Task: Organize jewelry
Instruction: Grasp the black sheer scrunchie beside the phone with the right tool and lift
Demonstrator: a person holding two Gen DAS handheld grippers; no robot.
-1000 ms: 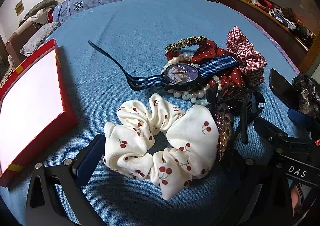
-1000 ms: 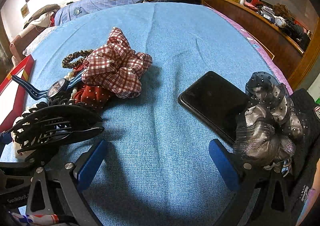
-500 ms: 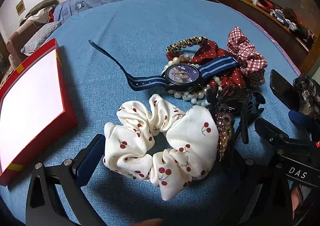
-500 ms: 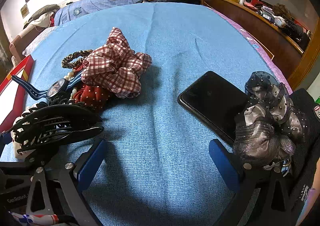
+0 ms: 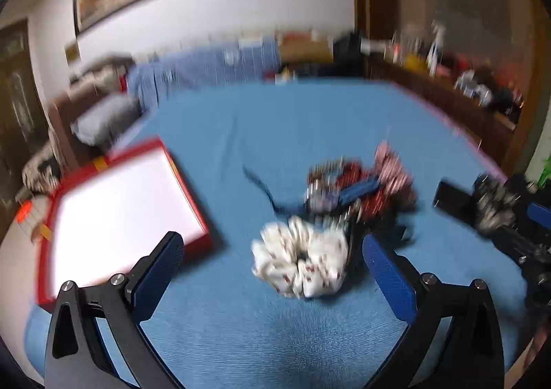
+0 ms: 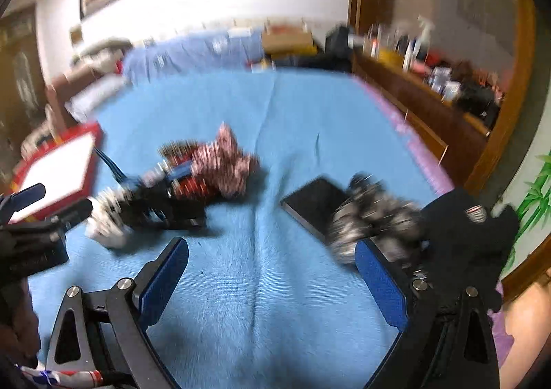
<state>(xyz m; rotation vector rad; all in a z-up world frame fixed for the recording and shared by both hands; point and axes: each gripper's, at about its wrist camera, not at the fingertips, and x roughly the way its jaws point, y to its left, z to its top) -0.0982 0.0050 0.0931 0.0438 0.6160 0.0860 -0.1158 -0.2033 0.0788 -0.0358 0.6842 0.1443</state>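
Both views are blurred by motion. My left gripper [image 5: 272,272] is open and empty above the blue bedspread, with the white cherry-print scrunchie [image 5: 299,265] lying between its fingertips and a little beyond. Behind it lies a pile: a blue-strap watch [image 5: 323,198], a plaid scrunchie [image 5: 392,172] and a black hair clip [image 5: 382,234]. The red box with a white inside [image 5: 117,213] lies to the left. My right gripper [image 6: 272,272] is open and empty. The pile [image 6: 206,175] is at its upper left, and a grey mesh scrunchie [image 6: 372,213] lies by its right finger.
A black phone [image 6: 315,199] lies flat next to the grey scrunchie. A black cloth [image 6: 468,230] sits at the bed's right edge. A wooden shelf with bottles [image 6: 413,79] runs along the right. Pillows [image 5: 103,117] lie at the far left.
Both grippers have lifted and pulled back from the bed, so the pile now looks smaller and farther off. The views tilted up and show the wall. Nothing was grasped.
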